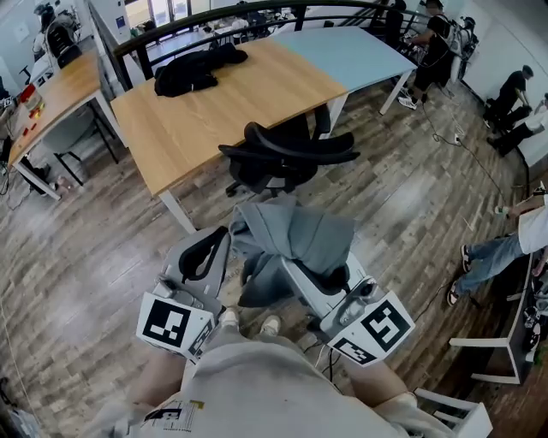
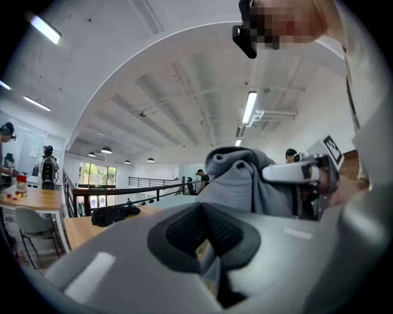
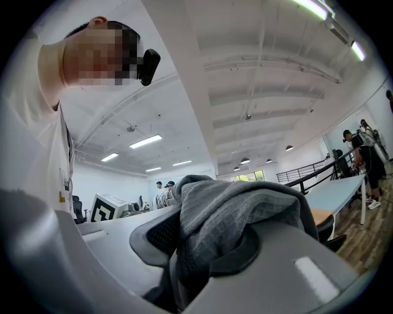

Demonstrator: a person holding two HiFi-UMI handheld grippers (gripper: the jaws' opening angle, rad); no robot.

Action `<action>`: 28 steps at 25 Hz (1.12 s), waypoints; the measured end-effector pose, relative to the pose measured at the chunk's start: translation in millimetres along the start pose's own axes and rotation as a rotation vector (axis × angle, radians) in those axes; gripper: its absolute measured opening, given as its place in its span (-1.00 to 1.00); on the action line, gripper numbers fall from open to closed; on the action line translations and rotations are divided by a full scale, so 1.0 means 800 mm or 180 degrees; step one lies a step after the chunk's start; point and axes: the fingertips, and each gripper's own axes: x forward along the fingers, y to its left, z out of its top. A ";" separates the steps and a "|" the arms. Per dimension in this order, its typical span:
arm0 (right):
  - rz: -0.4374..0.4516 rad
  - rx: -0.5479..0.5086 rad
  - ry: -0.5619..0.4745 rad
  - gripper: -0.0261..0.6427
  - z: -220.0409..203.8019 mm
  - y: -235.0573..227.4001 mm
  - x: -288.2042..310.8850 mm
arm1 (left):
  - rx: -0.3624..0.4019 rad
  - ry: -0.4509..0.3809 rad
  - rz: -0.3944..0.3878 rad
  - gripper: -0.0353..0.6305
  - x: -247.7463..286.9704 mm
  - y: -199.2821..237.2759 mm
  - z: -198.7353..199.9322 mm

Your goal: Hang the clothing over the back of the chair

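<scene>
The left gripper [image 1: 221, 244] is clenched on a thin edge of the crumpled grey cloth garment [image 1: 295, 235], which hangs in the air between both claws. The right gripper [image 1: 300, 272] grips a thick bunch of it. This looks like the carry step: next it wants lifting forward over the backrest of the black office chair [image 1: 287, 154] at the light wooden table's [image 1: 197, 111] near edge, then releasing.

Open-plan office: long desks [image 1: 214, 111], swivel chair [image 1: 287, 154], mezzanine railing [image 1: 257, 15].
</scene>
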 end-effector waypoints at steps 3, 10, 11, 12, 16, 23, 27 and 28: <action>0.0034 -0.0020 0.0005 -0.60 -0.001 -0.007 -0.007 | -0.0017 0.0024 0.0093 -0.89 0.000 -0.001 -0.005; 0.0178 -0.0026 -0.0001 -0.60 -0.005 -0.013 -0.026 | 0.0000 0.0002 0.0243 -0.89 -0.005 -0.020 -0.010; 0.0198 -0.0028 -0.0006 -0.60 -0.004 -0.013 -0.028 | 0.0002 0.0000 0.0260 -0.89 -0.006 -0.023 -0.011; 0.0217 -0.0031 -0.0013 -0.60 -0.004 -0.013 -0.030 | 0.0005 -0.0002 0.0278 -0.89 -0.007 -0.026 -0.012; 0.0302 -0.0069 -0.0042 -0.60 -0.001 -0.010 -0.042 | 0.0030 -0.0023 0.0349 -0.89 -0.010 -0.038 -0.012; 0.0416 -0.0071 -0.0075 -0.59 0.004 -0.011 -0.059 | 0.0092 -0.0029 0.0401 -0.89 -0.015 -0.058 -0.007; 0.0461 -0.0091 -0.0082 -0.59 0.005 -0.014 -0.056 | 0.0097 -0.0035 0.0418 -0.89 -0.010 -0.057 -0.008; 0.0473 -0.0097 -0.0084 -0.59 0.004 -0.015 -0.054 | 0.0099 -0.0043 0.0421 -0.89 -0.008 -0.056 -0.009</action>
